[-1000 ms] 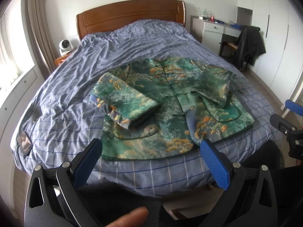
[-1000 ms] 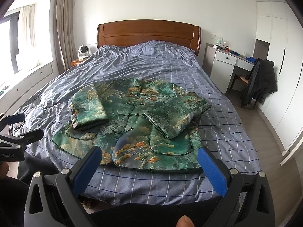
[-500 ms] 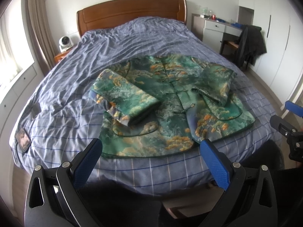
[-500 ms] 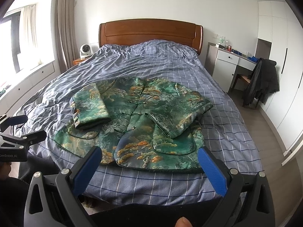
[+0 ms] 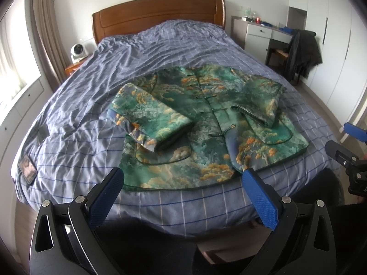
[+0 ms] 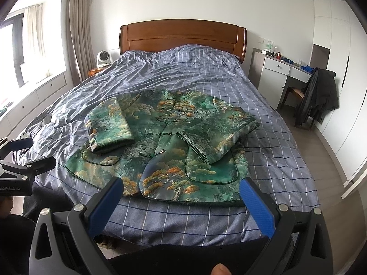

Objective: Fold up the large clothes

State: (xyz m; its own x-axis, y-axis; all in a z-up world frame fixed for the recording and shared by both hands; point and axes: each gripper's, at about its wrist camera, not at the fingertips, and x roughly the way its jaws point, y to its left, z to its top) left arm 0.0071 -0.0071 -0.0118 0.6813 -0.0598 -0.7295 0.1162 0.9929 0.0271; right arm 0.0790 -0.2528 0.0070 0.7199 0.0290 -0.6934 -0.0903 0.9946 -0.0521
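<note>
Jacket (image 5: 206,123) flat on bed (image 5: 91,91), collar twd headboard (image 5: 158,11), hem nearest, both grippers' jaws spread, empty

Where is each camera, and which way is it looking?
Left wrist: on the left hand-held gripper at the bed's foot, facing the wooden headboard; its open blue fingers show, and the other gripper at right.
Right wrist: on the right hand-held gripper, facing likewise; open blue fingers, a fingertip below, the other gripper at left.
Shared: the green patterned jacket, sleeves folded in, on the blue checked bedspread.
</note>
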